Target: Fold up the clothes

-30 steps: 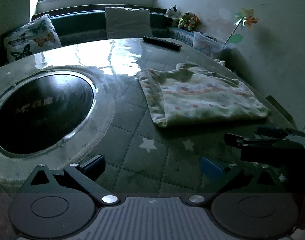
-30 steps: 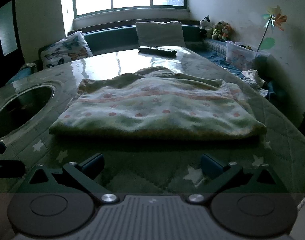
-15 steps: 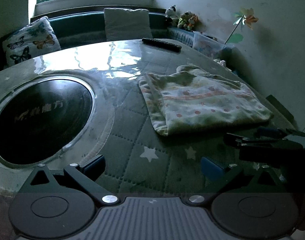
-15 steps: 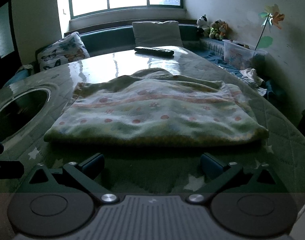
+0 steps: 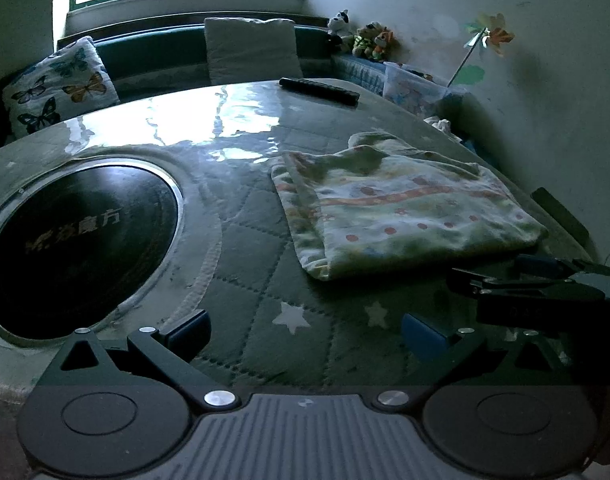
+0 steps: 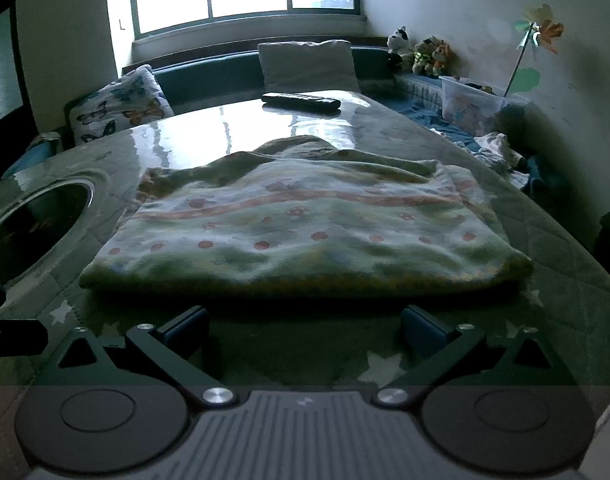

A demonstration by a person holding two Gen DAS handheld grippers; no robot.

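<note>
Right wrist view: folded pale fleece garment with red dots and an orange stripe [image 6: 305, 224] lies dead ahead on quilted green star-print table cover [image 6: 565, 248].
Right gripper [image 6: 305, 322] spread, empty, just short of near folded edge; long axis runs crosswise. Left gripper [image 5: 305, 326] also spread, garment forward-right; right hand nearer.

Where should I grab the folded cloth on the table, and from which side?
Take the cloth by its near folded edge, coming in low from the front with the right gripper, which already faces it, open. That edge is thick, straight and slightly rounded, so a finger could probably slide under it. The far side looks rumpled and loose.
</note>
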